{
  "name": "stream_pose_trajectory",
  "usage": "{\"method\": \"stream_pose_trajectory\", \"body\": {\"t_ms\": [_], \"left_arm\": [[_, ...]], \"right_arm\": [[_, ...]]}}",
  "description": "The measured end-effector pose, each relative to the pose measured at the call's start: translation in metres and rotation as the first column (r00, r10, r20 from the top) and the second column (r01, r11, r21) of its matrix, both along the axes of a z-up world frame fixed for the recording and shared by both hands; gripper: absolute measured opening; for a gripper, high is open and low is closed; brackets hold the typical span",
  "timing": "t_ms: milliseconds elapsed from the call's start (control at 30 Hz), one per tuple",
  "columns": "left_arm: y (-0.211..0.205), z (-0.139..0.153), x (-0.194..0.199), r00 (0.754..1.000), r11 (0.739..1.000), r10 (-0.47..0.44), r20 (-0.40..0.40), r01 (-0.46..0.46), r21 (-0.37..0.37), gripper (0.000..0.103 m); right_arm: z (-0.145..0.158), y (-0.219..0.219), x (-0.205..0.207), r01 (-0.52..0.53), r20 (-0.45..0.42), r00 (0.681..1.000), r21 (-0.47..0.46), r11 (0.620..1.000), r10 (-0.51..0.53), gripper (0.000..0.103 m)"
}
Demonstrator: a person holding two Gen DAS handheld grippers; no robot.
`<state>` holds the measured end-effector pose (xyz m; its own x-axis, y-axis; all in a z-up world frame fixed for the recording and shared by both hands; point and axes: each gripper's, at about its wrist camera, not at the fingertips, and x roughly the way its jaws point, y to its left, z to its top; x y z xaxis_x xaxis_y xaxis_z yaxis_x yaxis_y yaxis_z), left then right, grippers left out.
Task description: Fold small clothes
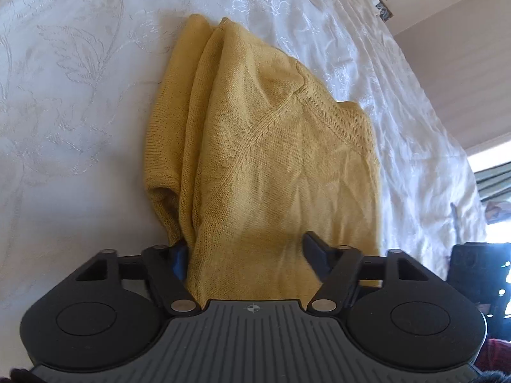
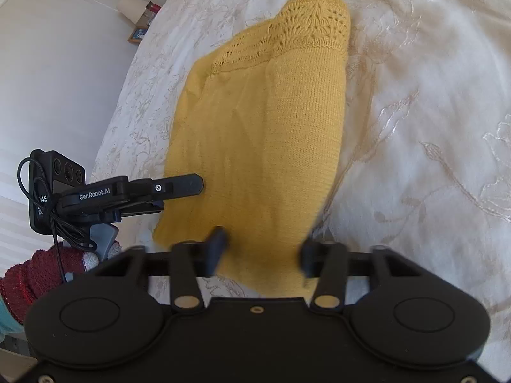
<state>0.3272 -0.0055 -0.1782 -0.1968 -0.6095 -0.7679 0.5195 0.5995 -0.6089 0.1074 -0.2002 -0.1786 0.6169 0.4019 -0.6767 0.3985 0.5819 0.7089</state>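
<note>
A yellow knitted sweater (image 1: 271,146) lay folded on the white embroidered bedspread (image 1: 80,95), its lacy patterned band (image 2: 306,28) at the far end in the right wrist view. The left gripper (image 1: 247,255) had its jaws spread wide over the near edge of the knit, gripping nothing. The right gripper (image 2: 262,252) was likewise parted, its fingers straddling the sweater's near end. By the edge of the bed a hand in a dark red sleeve (image 2: 28,281) held the left tool
</note>
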Motion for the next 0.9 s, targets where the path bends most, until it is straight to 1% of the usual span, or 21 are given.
{"method": "stream_pose_trajectory", "body": {"t_ms": [33, 67, 133, 233, 333, 433, 500, 567, 600, 633, 667, 700, 733, 767, 800, 833, 867, 900], "left_arm": [[0.003, -0.006, 0.004, 0.996, 0.999, 0.033, -0.079, -0.033, 0.003, 0.014], [0.008, -0.011, 0.007, 0.986, 0.997, 0.07, -0.148, -0.072, -0.005, 0.014], [0.015, -0.013, 0.003, 0.972, 0.993, 0.115, -0.203, -0.12, -0.011, 0.014], [0.017, -0.005, -0.016, 0.965, 0.992, 0.122, -0.231, -0.129, -0.017, 0.014], [0.018, 0.003, -0.049, 0.957, 0.99, 0.122, -0.264, -0.135, -0.031, 0.014], [0.014, 0.008, -0.093, 0.94, 0.986, 0.135, -0.313, -0.159, -0.052, 0.014], [0.013, 0.01, -0.119, 0.935, 0.984, 0.141, -0.326, -0.169, -0.058, 0.014], [0.013, 0.012, -0.141, 0.943, 0.985, 0.159, -0.292, -0.173, -0.026, 0.014], [0.014, 0.012, -0.149, 0.949, 0.983, 0.181, -0.258, -0.183, 0.014, 0.014], [0.018, 0.011, -0.155, 0.954, 0.977, 0.211, -0.214, -0.202, 0.066, 0.014], [0.021, 0.013, -0.159, 0.957, 0.967, 0.242, -0.16, -0.224, 0.122, 0.014], [0.025, 0.015, -0.16, 0.958, 0.957, 0.264, -0.112, -0.245, 0.155, 0.014], [0.032, 0.019, -0.16, 0.953, 0.945, 0.295, -0.066, -0.281, 0.167, 0.015], [0.038, 0.025, -0.158, 0.945, 0.935, 0.324, -0.036, -0.315, 0.161, 0.016], [0.042, 0.032, -0.155, 0.938, 0.929, 0.346, -0.007, -0.342, 0.145, 0.016], [0.045, 0.04, -0.151, 0.933, 0.925, 0.358, 0.027, -0.358, 0.123, 0.023], [0.047, 0.047, -0.147, 0.931, 0.926, 0.361, 0.06, -0.366, 0.098, 0.036], [0.045, 0.054, -0.142, 0.928, 0.927, 0.362, 0.088, -0.368, 0.068, 0.043]], "right_arm": [[0.002, -0.001, 0.002, -0.006, -0.002, 1.0, 0.015, 1.0, 0.006, 0.025], [0.005, -0.002, 0.004, -0.018, -0.007, 1.0, 0.021, 1.0, 0.019, 0.025], [0.014, -0.008, 0.004, -0.047, -0.014, 0.999, 0.033, 0.998, 0.047, 0.025], [0.029, -0.022, -0.002, -0.078, -0.011, 0.997, 0.074, 0.994, 0.079, 0.024], [0.042, -0.039, -0.017, -0.118, -0.018, 0.993, 0.097, 0.988, 0.121, 0.024], [0.049, -0.053, -0.037, -0.176, -0.05, 0.982, 0.105, 0.979, 0.182, 0.024], [0.05, -0.062, -0.051, -0.211, -0.08, 0.972, 0.111, 0.971, 0.22, 0.024], [0.048, -0.069, -0.064, -0.241, -0.133, 0.959, 0.095, 0.966, 0.252, 0.026], [0.045, -0.07, -0.069, -0.264, -0.173, 0.947, 0.065, 0.962, 0.272, 0.028], [0.043, -0.071, -0.072, -0.283, -0.213, 0.936, 0.027, 0.959, 0.282, 0.033], [0.041, -0.072, -0.076, -0.293, -0.252, 0.927, -0.018, 0.956, 0.279, 0.034], [0.04, -0.073, -0.077, -0.3, -0.275, 0.921, -0.048, 0.953, 0.276, 0.034], [0.04, -0.075, -0.079, -0.295, -0.276, 0.923, -0.065, 0.953, 0.267, 0.035], [0.041, -0.077, -0.082, -0.278, -0.266, 0.932, -0.081, 0.957, 0.248, 0.04], [0.045, -0.079, -0.084, -0.262, -0.247, 0.941, -0.092, 0.961, 0.233, 0.052], [0.048, -0.081, -0.085, -0.251, -0.221, 0.949, -0.099, 0.963, 0.225, 0.058], [0.051, -0.081, -0.084, -0.242, -0.198, 0.956, -0.111, 0.964, 0.217, 0.059], [0.055, -0.08, -0.081, -0.234, -0.172, 0.962, -0.129, 0.964, 0.21, 0.059]]}}
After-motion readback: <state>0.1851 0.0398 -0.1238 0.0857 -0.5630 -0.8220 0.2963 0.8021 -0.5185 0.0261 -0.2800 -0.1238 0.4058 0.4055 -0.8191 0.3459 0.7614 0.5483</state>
